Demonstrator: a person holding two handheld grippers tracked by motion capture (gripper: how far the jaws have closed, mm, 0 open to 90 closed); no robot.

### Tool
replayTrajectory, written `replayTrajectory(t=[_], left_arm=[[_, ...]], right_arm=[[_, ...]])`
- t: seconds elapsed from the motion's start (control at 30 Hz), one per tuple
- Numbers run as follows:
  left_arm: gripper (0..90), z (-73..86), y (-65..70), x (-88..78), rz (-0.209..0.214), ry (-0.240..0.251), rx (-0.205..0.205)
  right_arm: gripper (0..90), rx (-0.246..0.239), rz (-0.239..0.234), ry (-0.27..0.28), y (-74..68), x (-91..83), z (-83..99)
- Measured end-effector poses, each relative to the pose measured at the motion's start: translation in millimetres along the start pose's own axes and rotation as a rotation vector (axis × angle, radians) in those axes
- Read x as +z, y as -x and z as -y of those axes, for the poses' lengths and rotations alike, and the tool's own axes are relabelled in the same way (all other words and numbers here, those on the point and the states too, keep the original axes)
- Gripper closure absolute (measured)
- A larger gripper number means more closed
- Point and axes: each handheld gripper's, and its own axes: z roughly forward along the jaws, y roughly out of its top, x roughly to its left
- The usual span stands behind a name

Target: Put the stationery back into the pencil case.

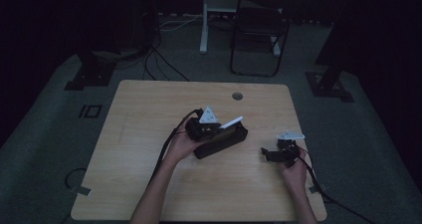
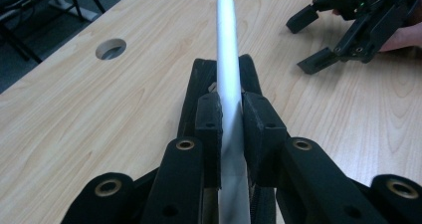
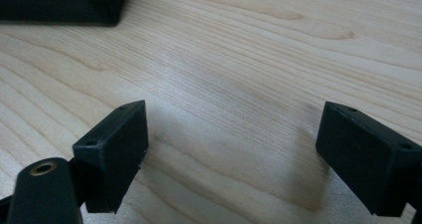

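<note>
While my left gripper (image 2: 231,119) pinches a white tube (image 2: 226,55) above the black case (image 1: 221,142) mid-table, it looks light, stiff and perhaps slippery, best gripped mid-length; my right gripper (image 3: 231,154) rests wide open, holding nothing.

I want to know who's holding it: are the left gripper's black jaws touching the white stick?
Touching. In the left gripper view, both pads of the left gripper press against the sides of the white stick, with no gap showing.
</note>
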Motion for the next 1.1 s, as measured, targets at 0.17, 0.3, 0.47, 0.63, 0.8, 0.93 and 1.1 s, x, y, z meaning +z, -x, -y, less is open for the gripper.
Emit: replayTrajectory(t=[0.17, 0.3, 0.47, 0.63, 0.8, 0.93, 1.1], left_arm=[[78.6, 3.6, -2.6, 4.9, -0.004, -0.02, -0.008], [78.6, 6.7, -4.4, 8.8, -0.005, -0.035, -0.014], [78.6, 10.3, -5.9, 14.0, -0.002, -0.056, -0.017], [78.5, 13.8, -6.9, 18.6, 0.0, -0.074, -0.025], [78.5, 15.0, -5.7, 20.8, 0.004, -0.083, -0.023], [78.4, 14.9, -5.0, 21.7, 0.007, -0.085, -0.023], [58.2, 15.0, -5.2, 19.5, -0.022, -0.074, -0.039]], right_arm=[[13.1, 0.0, 0.0, 0.0, 0.0, 0.0, 0.0], [13.1, 0.0, 0.0, 0.0, 0.0, 0.0, 0.0], [13.1, 0.0, 0.0, 0.0, 0.0, 0.0, 0.0], [13.1, 0.0, 0.0, 0.0, 0.0, 0.0, 0.0], [13.1, -0.001, 0.0, 0.001, 0.1, 0.0, 0.0], [13.1, -0.001, 0.0, 0.0, 0.1, 0.0, 0.0], [13.1, -0.001, 0.0, 0.001, 0.1, 0.0, 0.0]])
